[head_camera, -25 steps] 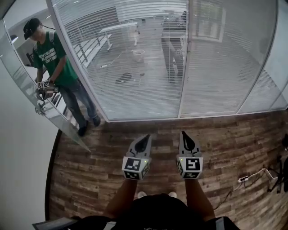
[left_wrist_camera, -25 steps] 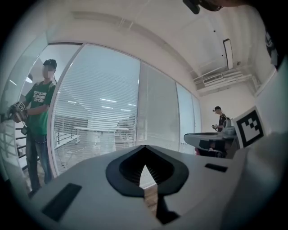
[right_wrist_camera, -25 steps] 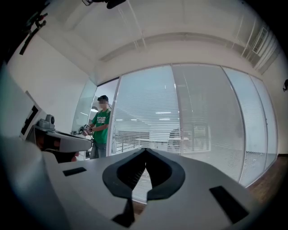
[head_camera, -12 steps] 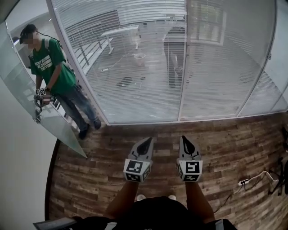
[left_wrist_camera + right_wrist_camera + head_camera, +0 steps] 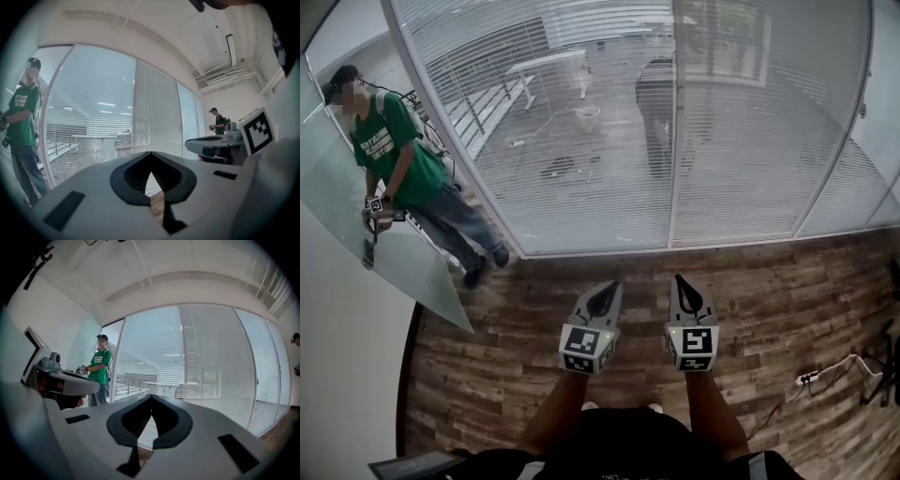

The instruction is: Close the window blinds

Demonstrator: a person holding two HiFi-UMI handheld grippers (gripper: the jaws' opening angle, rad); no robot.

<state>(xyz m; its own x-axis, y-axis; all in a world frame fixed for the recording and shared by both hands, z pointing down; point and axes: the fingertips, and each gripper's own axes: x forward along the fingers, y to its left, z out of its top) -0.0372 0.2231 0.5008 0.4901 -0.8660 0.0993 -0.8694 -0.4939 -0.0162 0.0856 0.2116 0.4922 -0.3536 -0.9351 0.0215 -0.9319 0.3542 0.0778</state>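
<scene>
Head view, with both gripper views. Compared with a second ago, the white window frame post (image 5: 674, 141) and the bystander in a green shirt (image 5: 389, 150) sit further left in the head view, while the left claw (image 5: 607, 292) and the right claw (image 5: 682, 292) hold almost the same spot low in the picture. The wearer's viewpoint has therefore shifted along the glazing, but the strip of brown wooden plank floor (image 5: 787, 300) between claws and glass looks no narrower. Judged from this, the task is in its approach phase and nothing on the window has been touched.

Both claws are closed and empty: in each gripper view the jaw tips meet with nothing between them, and both point level at the glass.

The white horizontal-slat window blinds (image 5: 581, 141) hang fully lowered behind the tall glass panes, directly ahead of the claws and well apart from them. The slats are tilted open, so an outdoor terrace with a railing shows through them. No cord or tilt wand can be made out.
</scene>
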